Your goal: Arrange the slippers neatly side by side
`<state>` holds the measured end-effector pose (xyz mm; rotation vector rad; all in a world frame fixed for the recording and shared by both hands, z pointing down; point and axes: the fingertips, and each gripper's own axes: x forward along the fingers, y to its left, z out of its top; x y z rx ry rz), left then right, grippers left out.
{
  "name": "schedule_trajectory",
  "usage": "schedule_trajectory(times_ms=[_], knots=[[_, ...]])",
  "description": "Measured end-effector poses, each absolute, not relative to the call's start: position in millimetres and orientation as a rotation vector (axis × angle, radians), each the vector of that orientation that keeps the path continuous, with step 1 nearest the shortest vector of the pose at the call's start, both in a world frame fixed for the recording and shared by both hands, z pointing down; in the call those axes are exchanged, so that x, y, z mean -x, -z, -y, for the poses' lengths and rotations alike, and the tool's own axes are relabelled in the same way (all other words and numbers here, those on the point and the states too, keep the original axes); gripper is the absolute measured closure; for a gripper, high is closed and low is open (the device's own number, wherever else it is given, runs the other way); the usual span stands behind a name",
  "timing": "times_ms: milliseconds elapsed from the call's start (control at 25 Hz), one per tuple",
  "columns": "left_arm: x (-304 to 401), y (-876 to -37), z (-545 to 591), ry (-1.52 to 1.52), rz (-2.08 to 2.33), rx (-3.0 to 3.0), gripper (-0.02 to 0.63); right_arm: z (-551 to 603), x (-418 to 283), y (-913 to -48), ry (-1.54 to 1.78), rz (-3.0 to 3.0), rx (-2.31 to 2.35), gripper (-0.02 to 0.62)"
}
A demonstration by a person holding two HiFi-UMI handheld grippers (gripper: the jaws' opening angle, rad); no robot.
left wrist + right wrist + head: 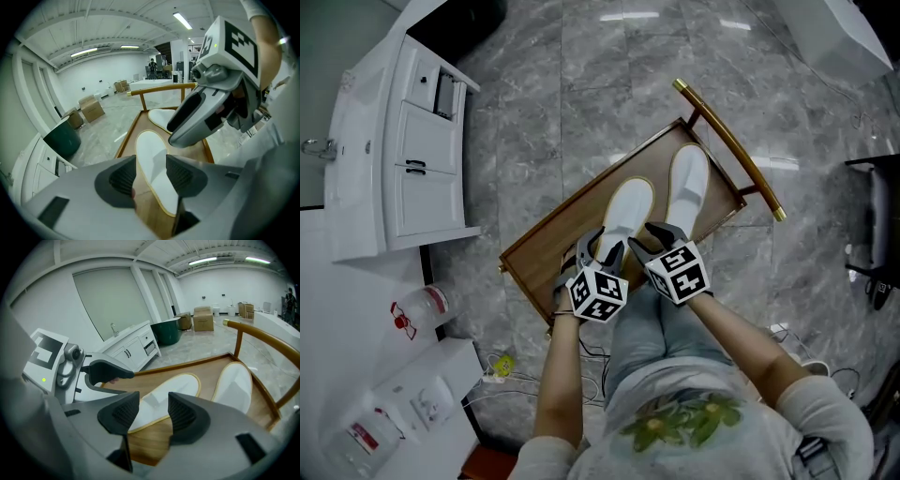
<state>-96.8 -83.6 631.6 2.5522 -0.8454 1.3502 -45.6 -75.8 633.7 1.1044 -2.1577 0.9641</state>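
With jaws held apart and nothing clamped, the left gripper (151,176) and the right gripper (153,414) are poised side by side over the heel of the nearer white slipper (152,152), the second slipper (234,383) lying just beyond their fingertips on the wooden tray (145,444).

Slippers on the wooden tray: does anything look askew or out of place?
Yes. The left slipper lies nearer the person than the right slipper and at a slight angle to it, so the pair is staggered, not neatly side by side.
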Motion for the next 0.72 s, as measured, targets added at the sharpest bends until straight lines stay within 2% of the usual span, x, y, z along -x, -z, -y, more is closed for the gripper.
schedule_trajectory(times_ms=[440, 720], knots=[[95.1, -679.9, 84.5, -1.449, 0.747, -2.473, 0.399, 81.1, 49.3, -677.1, -1.057, 2.045, -1.068, 0.419], [98.6, -701.6, 89.2, -1.474, 0.767, -2.420, 0.454, 81.5, 46.6, -694.9, -1.086, 2.002, -1.066, 0.422]])
